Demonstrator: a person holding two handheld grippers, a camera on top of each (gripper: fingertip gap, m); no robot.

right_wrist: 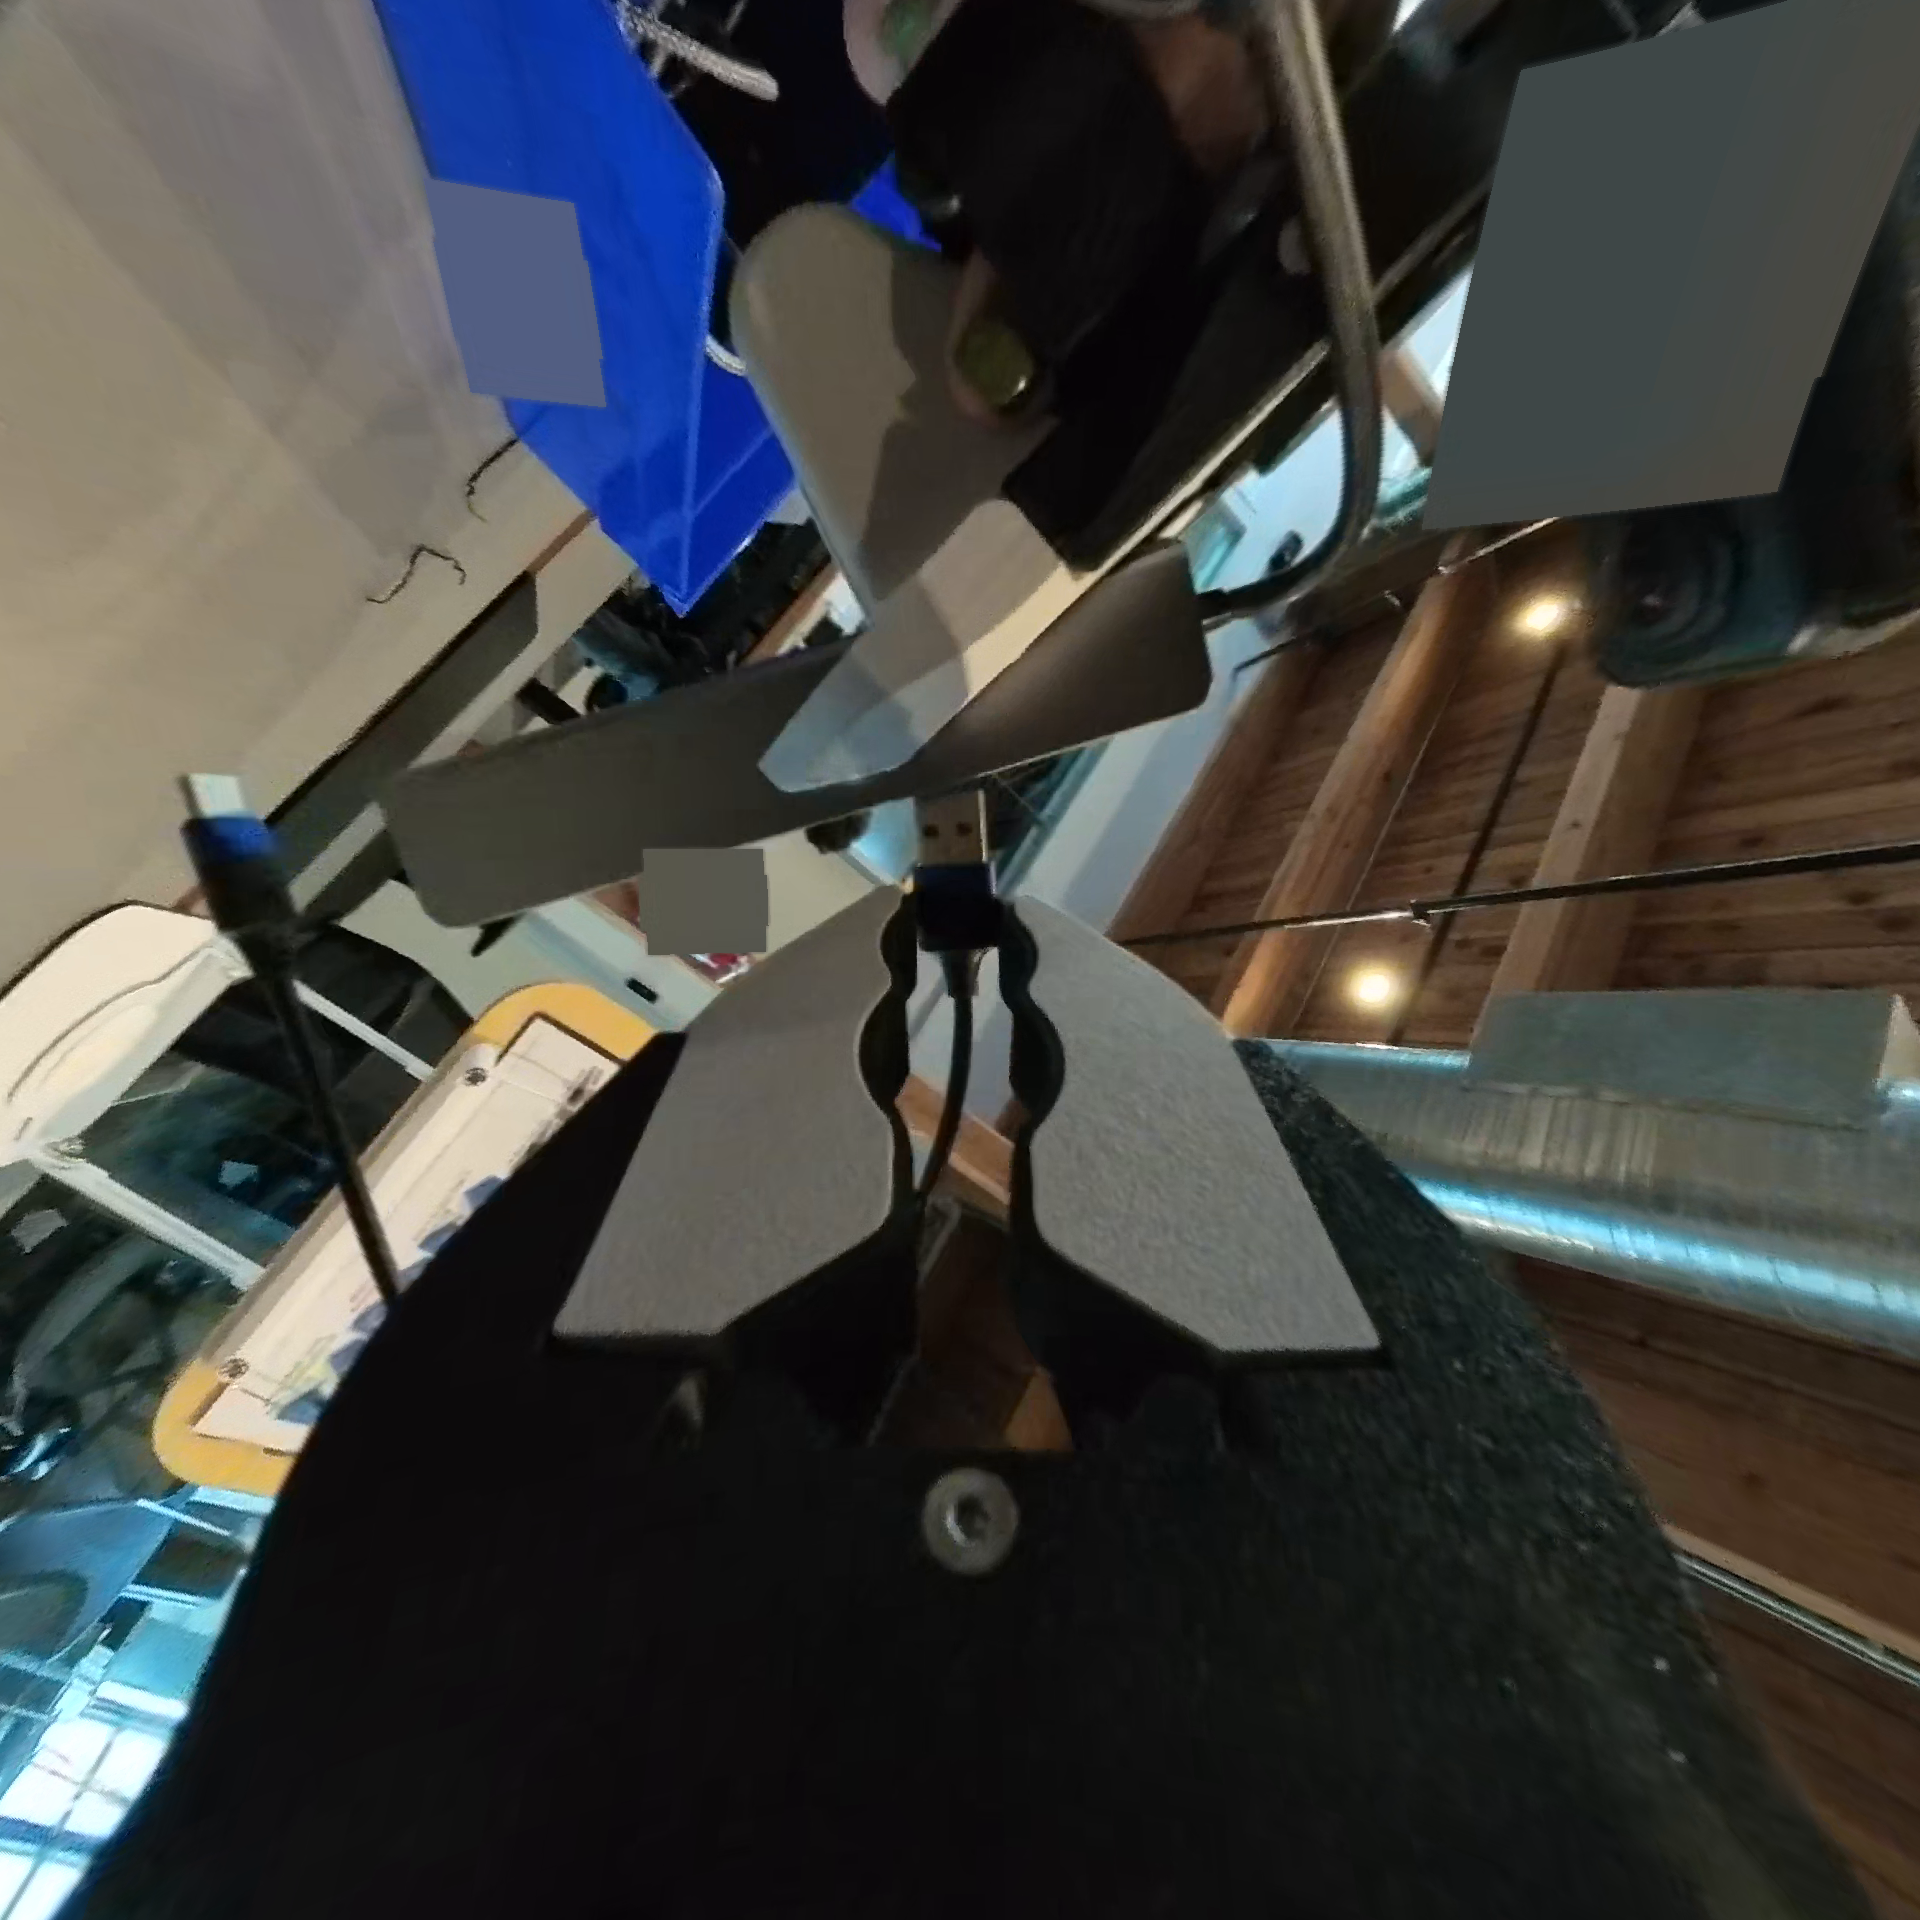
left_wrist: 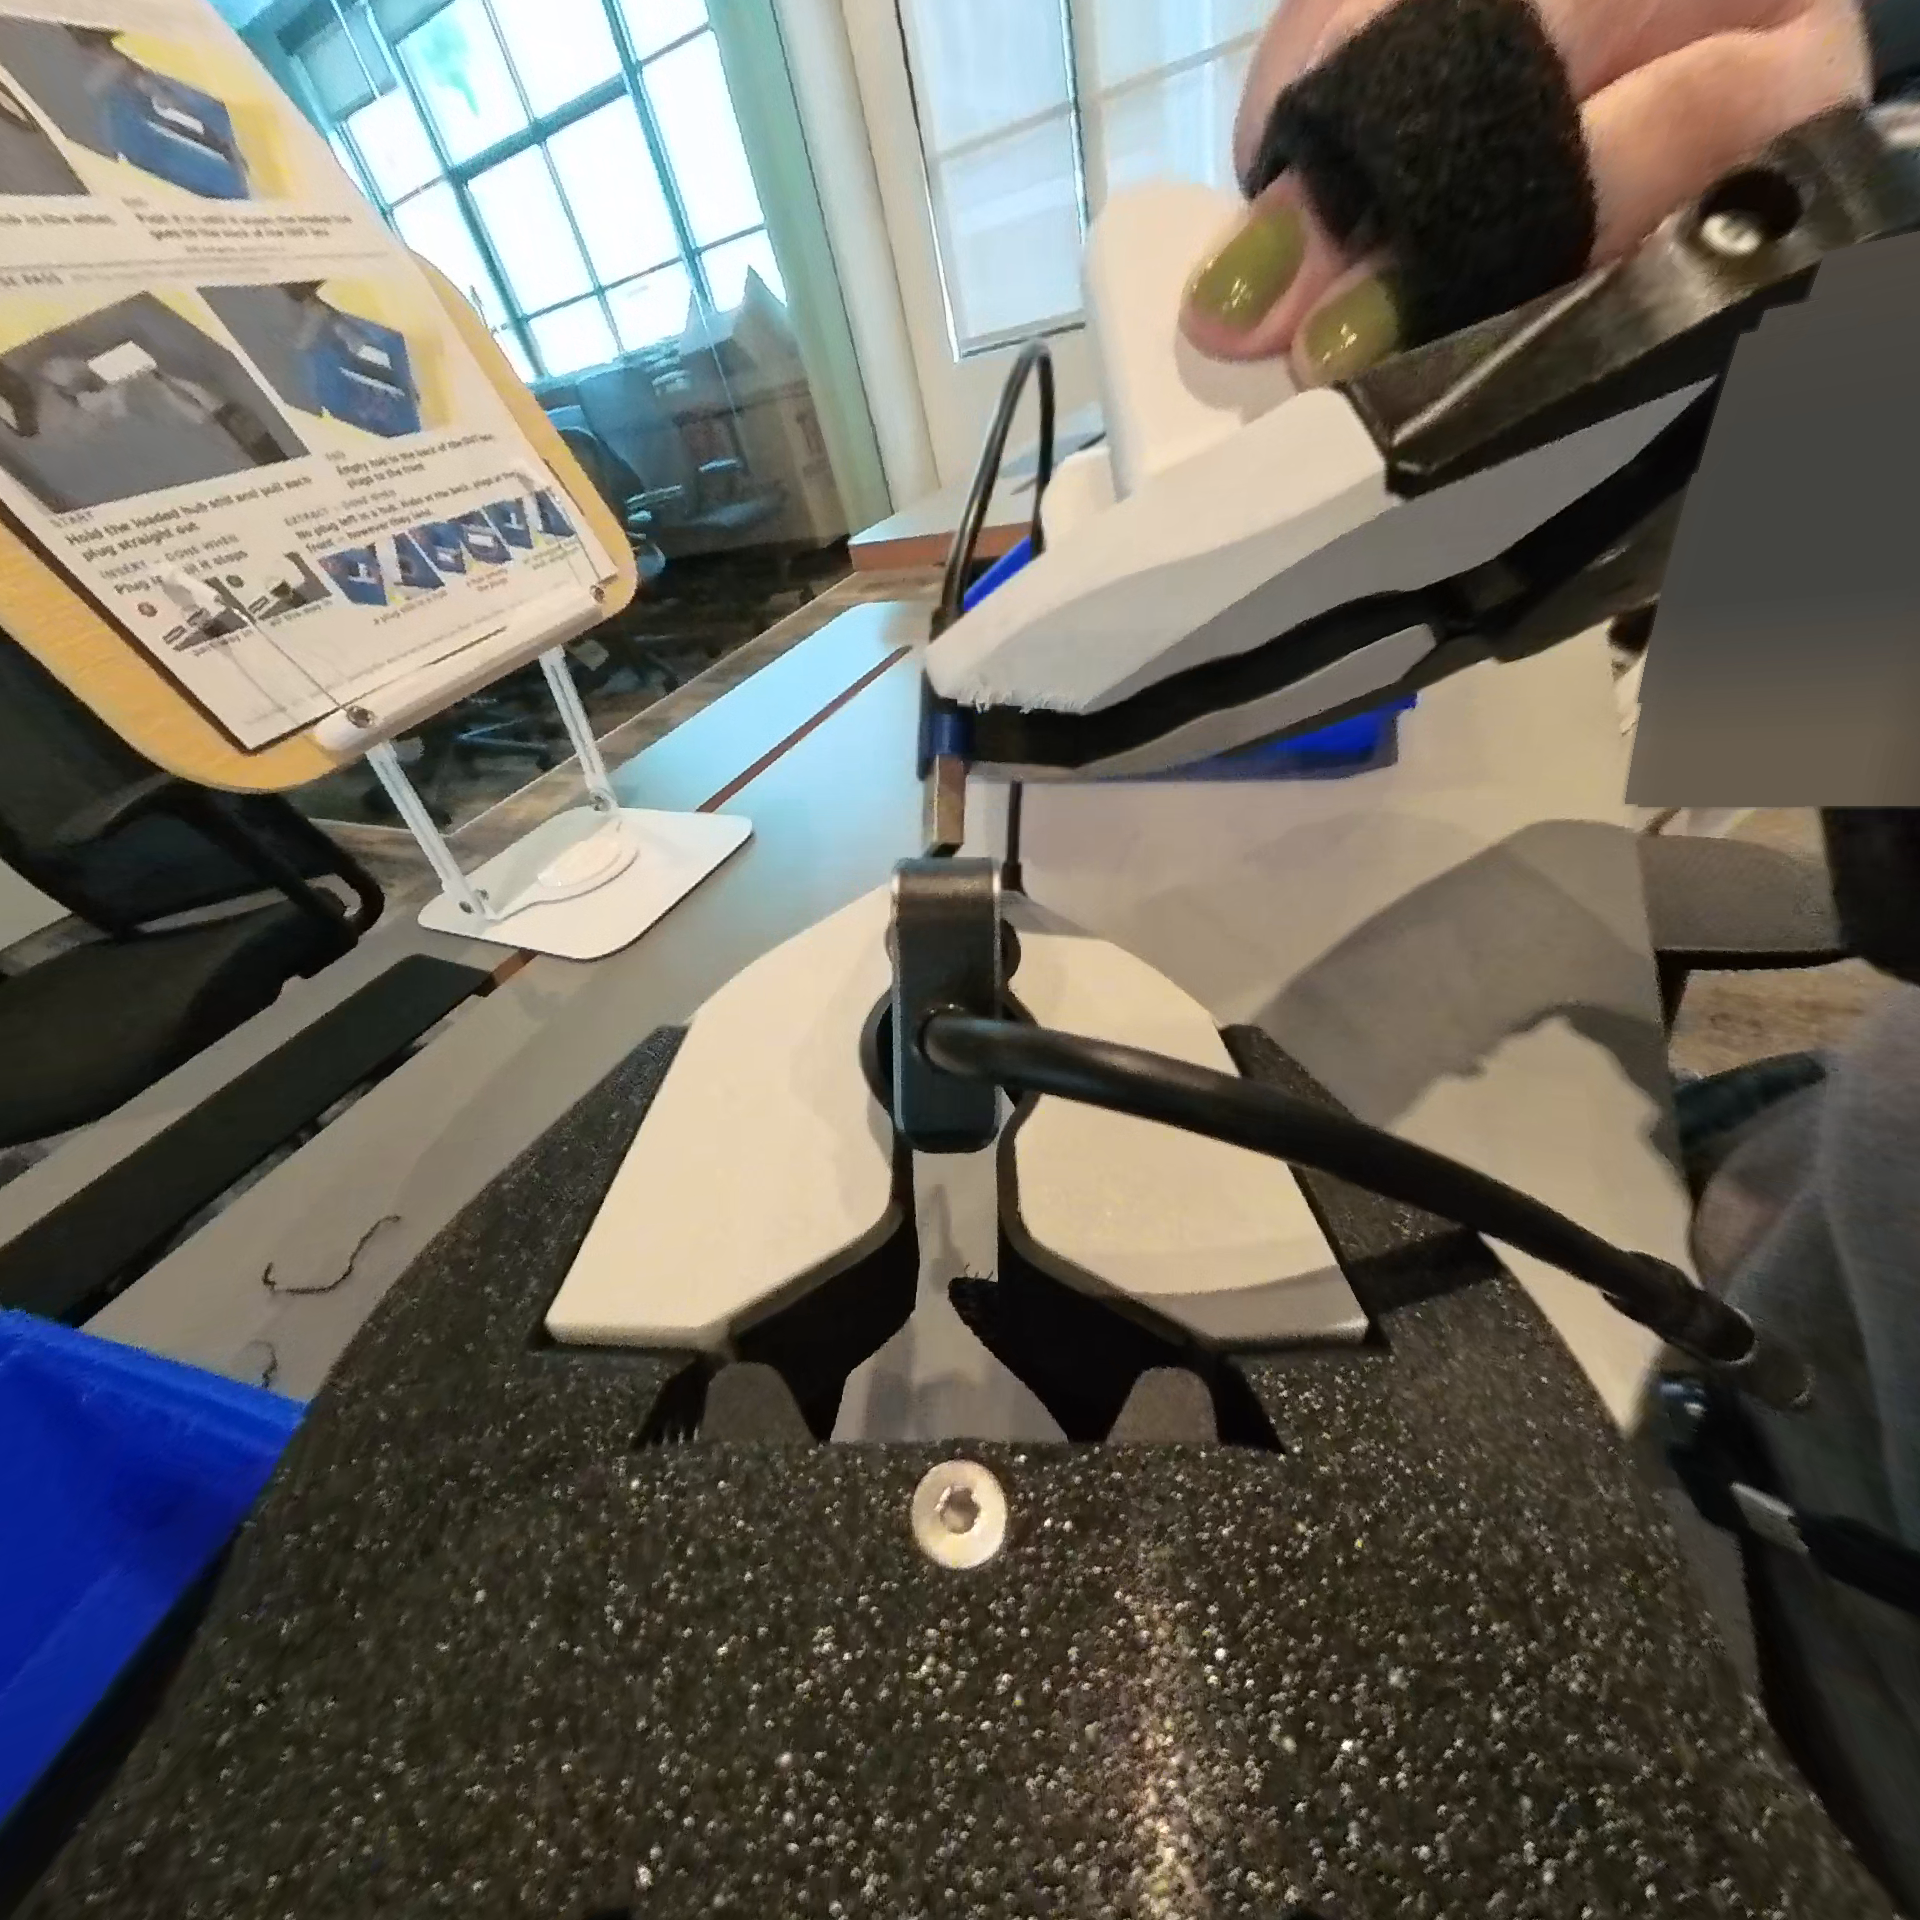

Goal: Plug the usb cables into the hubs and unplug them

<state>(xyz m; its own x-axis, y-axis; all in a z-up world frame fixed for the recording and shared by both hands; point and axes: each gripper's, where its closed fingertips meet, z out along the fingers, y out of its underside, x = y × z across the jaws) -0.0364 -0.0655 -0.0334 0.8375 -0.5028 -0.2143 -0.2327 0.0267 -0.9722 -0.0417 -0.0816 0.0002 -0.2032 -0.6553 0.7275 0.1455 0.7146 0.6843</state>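
Hub (left_wrist: 943,997) sits edge-on between the fingers of my left hand-held gripper (left_wrist: 945,1049), clamped firmly, its own black lead (left_wrist: 1299,1132) trailing off to my right above the tabletop (left_wrist: 790,727). My right hand-held gripper (right_wrist: 951,914) is closed on the blue-collared body of 1 usb plug (right_wrist: 951,831), metal tip poking forward. In the left wrist view that plug hovers just beside the hub's upper edge, apart, not yet seated. I judge this the insertion step: next I must square the tip to a port and push straight in. A 2nd cable (right_wrist: 234,842) dangles loose.
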